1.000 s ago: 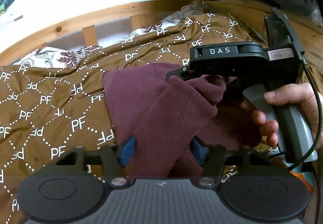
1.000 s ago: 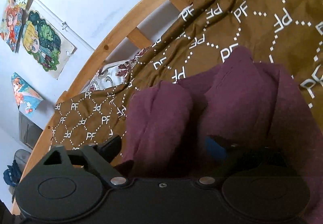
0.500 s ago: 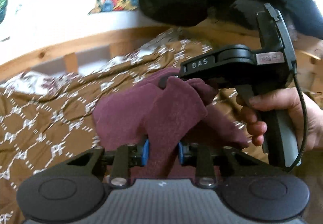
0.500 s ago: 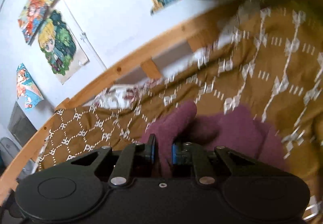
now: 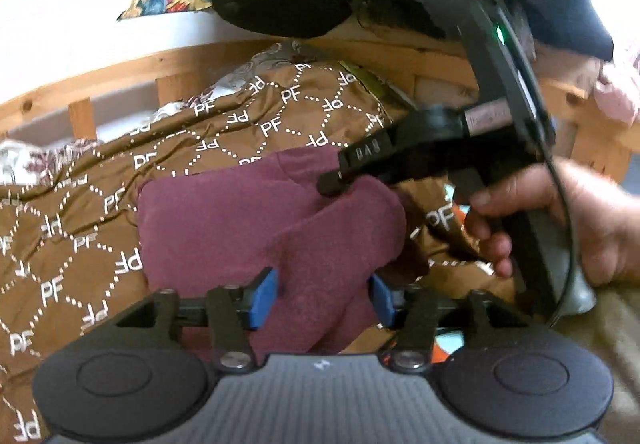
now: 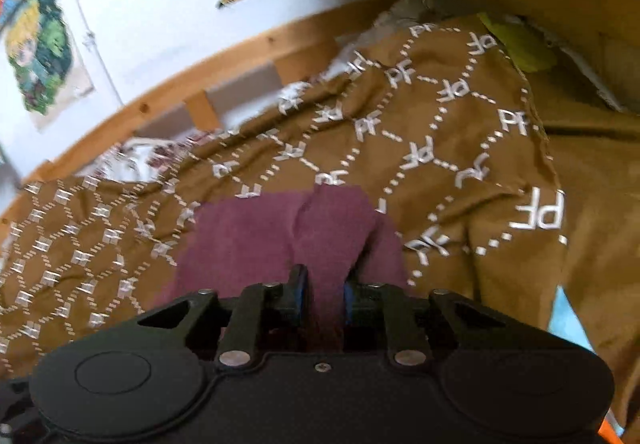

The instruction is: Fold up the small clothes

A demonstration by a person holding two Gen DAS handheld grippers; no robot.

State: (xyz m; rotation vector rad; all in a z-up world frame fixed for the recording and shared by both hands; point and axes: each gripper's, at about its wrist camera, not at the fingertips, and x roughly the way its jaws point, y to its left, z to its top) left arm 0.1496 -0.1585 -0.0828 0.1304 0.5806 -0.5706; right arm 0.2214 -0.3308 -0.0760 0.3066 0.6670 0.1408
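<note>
Within a second, the left gripper [image 5: 322, 294], wide apart around the maroon garment [image 5: 224, 220] and then pinched narrow on its fold, now stands spread again, blue pads [image 5: 262, 298] flanking the raised strip at 6 o'clock. The right gripper [image 6: 325, 298], first open over bunched cloth, has closed on a thin fold of the maroon garment [image 6: 256, 240] and drawn back toward 3 o'clock in the left view. The heaped cloth now lies flatter across the brown bedspread [image 5: 68, 228].
</note>
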